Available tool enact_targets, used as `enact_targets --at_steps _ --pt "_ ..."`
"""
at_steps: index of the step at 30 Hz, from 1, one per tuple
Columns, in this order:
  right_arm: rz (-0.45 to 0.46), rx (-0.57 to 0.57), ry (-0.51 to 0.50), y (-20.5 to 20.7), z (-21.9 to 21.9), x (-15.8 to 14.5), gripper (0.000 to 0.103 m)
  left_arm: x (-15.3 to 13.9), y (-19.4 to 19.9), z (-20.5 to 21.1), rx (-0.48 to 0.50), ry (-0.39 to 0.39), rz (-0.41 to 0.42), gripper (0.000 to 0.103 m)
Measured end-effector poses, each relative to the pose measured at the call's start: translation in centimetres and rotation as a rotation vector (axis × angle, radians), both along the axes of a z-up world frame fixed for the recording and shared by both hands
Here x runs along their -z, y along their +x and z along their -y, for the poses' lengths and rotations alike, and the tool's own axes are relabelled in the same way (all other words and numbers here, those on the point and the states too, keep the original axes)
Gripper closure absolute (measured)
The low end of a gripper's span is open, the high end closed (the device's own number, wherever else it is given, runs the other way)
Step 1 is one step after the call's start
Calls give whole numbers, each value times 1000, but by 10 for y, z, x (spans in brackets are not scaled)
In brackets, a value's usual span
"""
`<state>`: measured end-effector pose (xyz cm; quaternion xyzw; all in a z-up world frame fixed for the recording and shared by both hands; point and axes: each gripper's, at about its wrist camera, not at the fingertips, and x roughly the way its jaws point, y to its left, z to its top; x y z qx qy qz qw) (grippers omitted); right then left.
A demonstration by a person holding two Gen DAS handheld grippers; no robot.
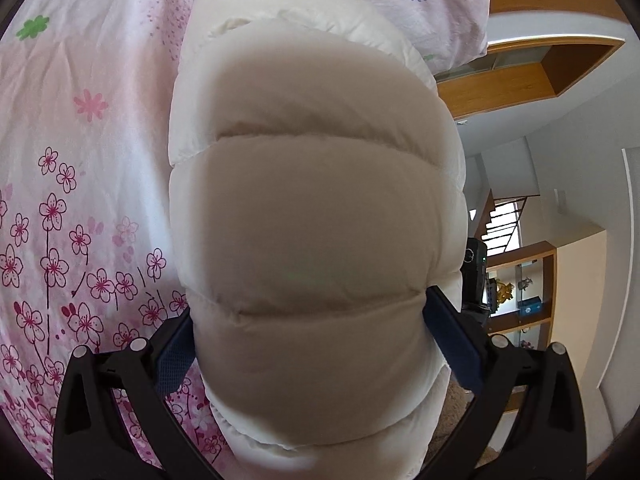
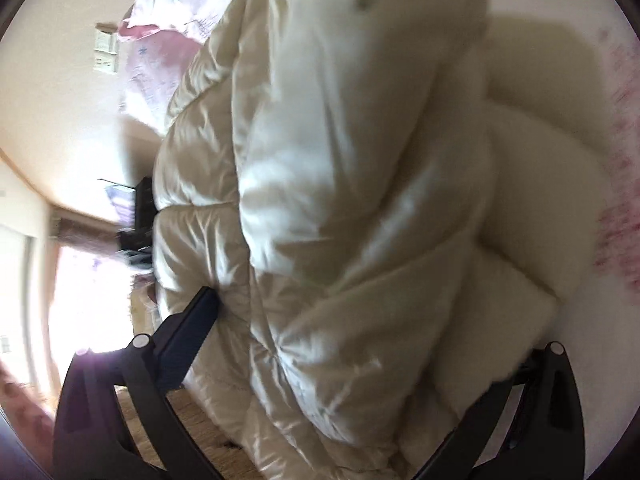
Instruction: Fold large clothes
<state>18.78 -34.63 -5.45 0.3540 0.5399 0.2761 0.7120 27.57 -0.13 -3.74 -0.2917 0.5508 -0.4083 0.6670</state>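
Observation:
A cream quilted puffer coat [image 1: 312, 216] fills the middle of the left wrist view, lying over a pink flowered bedsheet [image 1: 80, 184]. My left gripper [image 1: 308, 332] has its blue-padded fingers [image 1: 174, 356] pressed on both sides of a padded section of the coat. In the right wrist view the same coat [image 2: 340, 200] bulges between the jaws of my right gripper [image 2: 348, 344]; its left finger [image 2: 188, 332] presses into the fabric, and its right finger is mostly hidden behind the coat. The right wrist view is blurred.
The flowered bedsheet [image 2: 160, 52] shows at the upper left of the right wrist view. Wooden shelves [image 1: 528, 76] and a staircase [image 1: 504, 224] stand right of the bed. A wood floor [image 2: 200, 424] and a bright window [image 2: 80, 300] lie to the left.

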Motion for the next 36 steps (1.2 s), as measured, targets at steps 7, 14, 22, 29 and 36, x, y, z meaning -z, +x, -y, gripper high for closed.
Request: enact_targets --at_steps 7,14,22,29,36 --pt "19 48 127 0 -7 8 52 -2 2 -2 -18 -26 11 19" --pt "112 55 83 -9 -22 -29 70 -23 -7 -15 -40 -61 95 38" --pt "268 -61 57 28 -86 -90 73 -64 -14 -78 -169 -70 208 40" --pt "279 -145 66 85 -150 -78 73 -78 -18 -154 -346 50 269 40" --pt "21 -94 58 136 -188 9 57 -24 1 -192 -450 163 142 40"
